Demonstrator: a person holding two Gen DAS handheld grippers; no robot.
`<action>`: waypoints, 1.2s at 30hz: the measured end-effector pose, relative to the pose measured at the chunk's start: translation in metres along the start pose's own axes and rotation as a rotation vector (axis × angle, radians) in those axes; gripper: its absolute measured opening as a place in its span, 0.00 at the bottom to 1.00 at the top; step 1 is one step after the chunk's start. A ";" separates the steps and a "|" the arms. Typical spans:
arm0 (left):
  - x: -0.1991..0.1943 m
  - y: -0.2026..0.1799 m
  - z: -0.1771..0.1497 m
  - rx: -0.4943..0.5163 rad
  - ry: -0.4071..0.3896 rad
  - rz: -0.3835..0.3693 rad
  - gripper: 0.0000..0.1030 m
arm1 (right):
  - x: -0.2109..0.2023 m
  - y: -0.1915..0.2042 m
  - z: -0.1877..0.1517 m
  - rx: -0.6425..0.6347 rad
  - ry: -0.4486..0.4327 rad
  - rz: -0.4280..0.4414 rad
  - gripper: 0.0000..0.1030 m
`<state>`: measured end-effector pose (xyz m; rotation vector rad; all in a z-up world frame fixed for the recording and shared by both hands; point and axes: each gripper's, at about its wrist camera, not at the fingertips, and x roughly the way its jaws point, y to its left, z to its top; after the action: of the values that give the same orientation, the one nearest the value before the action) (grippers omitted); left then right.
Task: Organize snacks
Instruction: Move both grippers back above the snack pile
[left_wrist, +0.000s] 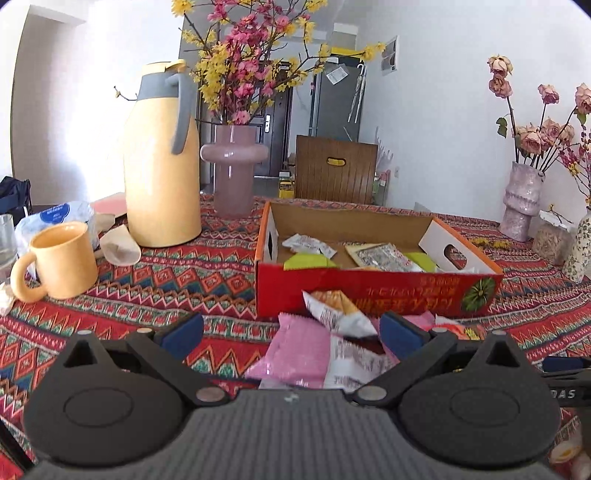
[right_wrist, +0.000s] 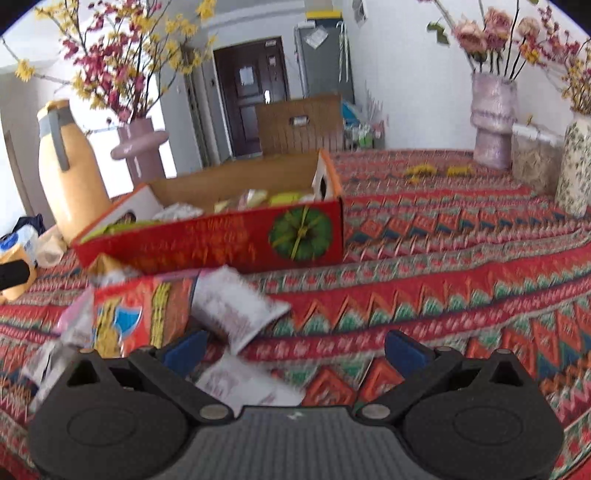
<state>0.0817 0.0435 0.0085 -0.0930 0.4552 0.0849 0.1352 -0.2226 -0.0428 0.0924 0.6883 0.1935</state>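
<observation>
Both grippers, left (left_wrist: 291, 334) and right (right_wrist: 293, 350), hover spread above snack packets (left_wrist: 314, 354).

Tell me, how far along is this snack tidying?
Partly done: several packets already lie inside the red box. Nothing is in hand; the left gripper and right gripper are both open. Left: the pink packet, the orange-and-white packet and the red packet on the tablecloth.
</observation>
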 end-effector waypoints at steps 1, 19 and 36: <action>-0.002 0.001 -0.002 0.000 0.002 0.000 1.00 | 0.001 0.003 -0.001 -0.005 0.007 0.001 1.00; -0.017 0.010 -0.016 -0.030 0.025 0.011 1.00 | -0.003 0.006 -0.020 -0.039 0.050 -0.062 1.00; -0.011 -0.005 -0.023 -0.006 0.094 0.021 1.00 | -0.016 -0.007 -0.043 -0.069 -0.035 -0.125 1.00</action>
<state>0.0623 0.0357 -0.0074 -0.0983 0.5499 0.1024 0.0963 -0.2317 -0.0667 -0.0137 0.6496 0.0950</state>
